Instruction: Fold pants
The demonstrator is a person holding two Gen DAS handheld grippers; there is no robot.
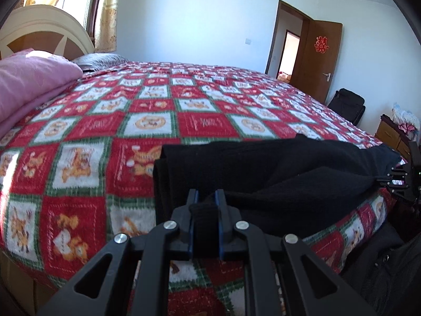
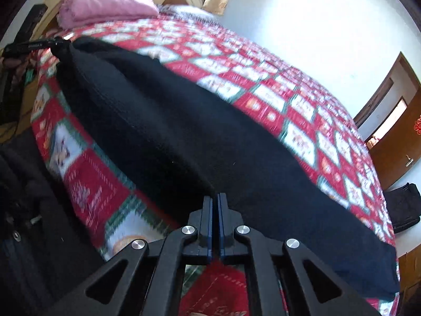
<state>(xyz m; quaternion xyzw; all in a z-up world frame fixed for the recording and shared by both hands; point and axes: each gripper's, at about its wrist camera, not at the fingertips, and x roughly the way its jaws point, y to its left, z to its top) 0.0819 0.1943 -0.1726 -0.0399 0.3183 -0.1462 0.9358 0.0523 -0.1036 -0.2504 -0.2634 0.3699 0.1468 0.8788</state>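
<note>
Black pants (image 1: pixel 263 179) lie stretched along the near edge of a bed with a red, white and green checked blanket (image 1: pixel 158 121). My left gripper (image 1: pixel 206 197) is shut on the pants' thick folded end, with black fabric bunched between the fingers. My right gripper (image 2: pixel 215 200) is shut on the near edge of the pants (image 2: pixel 184 137) at their other end. The right gripper also shows at the far right of the left wrist view (image 1: pixel 402 181). The left gripper shows at the top left of the right wrist view (image 2: pixel 31 47).
A pink folded quilt (image 1: pixel 31 79) lies near the cream headboard (image 1: pixel 44 29). A brown door (image 1: pixel 318 58) stands open at the far right. A black bag (image 1: pixel 347 105) and a wooden cabinet (image 1: pixel 392 137) stand beside the bed. Dark clothing (image 2: pixel 26 197) is close beside me.
</note>
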